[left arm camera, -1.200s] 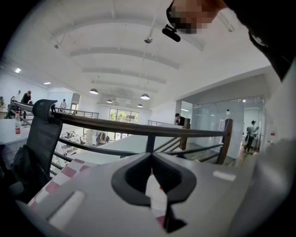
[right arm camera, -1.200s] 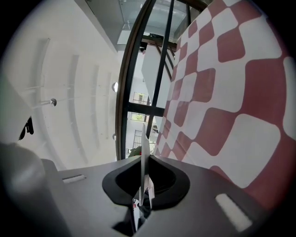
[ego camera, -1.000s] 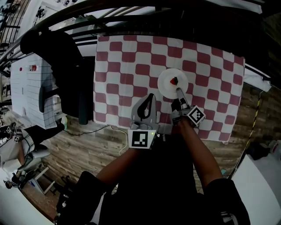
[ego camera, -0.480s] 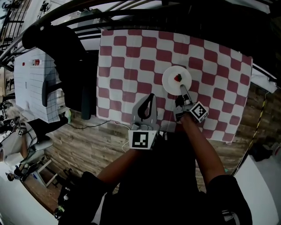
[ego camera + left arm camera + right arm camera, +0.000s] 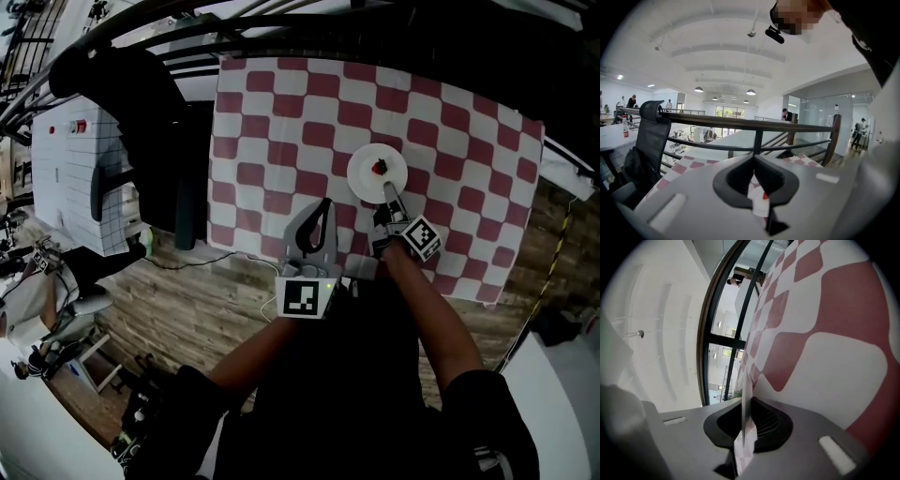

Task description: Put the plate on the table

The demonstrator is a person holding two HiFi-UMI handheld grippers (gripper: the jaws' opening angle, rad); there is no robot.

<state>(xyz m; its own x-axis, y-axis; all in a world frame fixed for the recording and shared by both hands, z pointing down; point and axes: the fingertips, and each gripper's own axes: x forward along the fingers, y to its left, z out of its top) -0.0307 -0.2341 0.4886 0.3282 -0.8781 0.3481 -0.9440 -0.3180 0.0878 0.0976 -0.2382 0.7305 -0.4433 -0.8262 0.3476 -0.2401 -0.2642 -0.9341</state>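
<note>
A white plate (image 5: 367, 178) with a small red thing (image 5: 379, 168) on it lies low over the red-and-white checked table (image 5: 272, 122), right of centre. My right gripper (image 5: 388, 190) is shut on the plate's near rim. In the right gripper view the plate (image 5: 743, 394) shows edge-on as a thin white line between the jaws, with the cloth (image 5: 825, 357) close beside it. I cannot tell whether the plate touches the cloth. My left gripper (image 5: 324, 204) is shut with nothing in it, over the table's near edge.
A black office chair (image 5: 141, 103) stands off the table's left side, next to a white panel (image 5: 70, 178). A dark railing (image 5: 309, 33) runs along the far edge. Wooden floor (image 5: 187, 309) with a cable lies below the near edge.
My right gripper has sunk a little towards the cloth with the plate in it. The left gripper has kept still.
</note>
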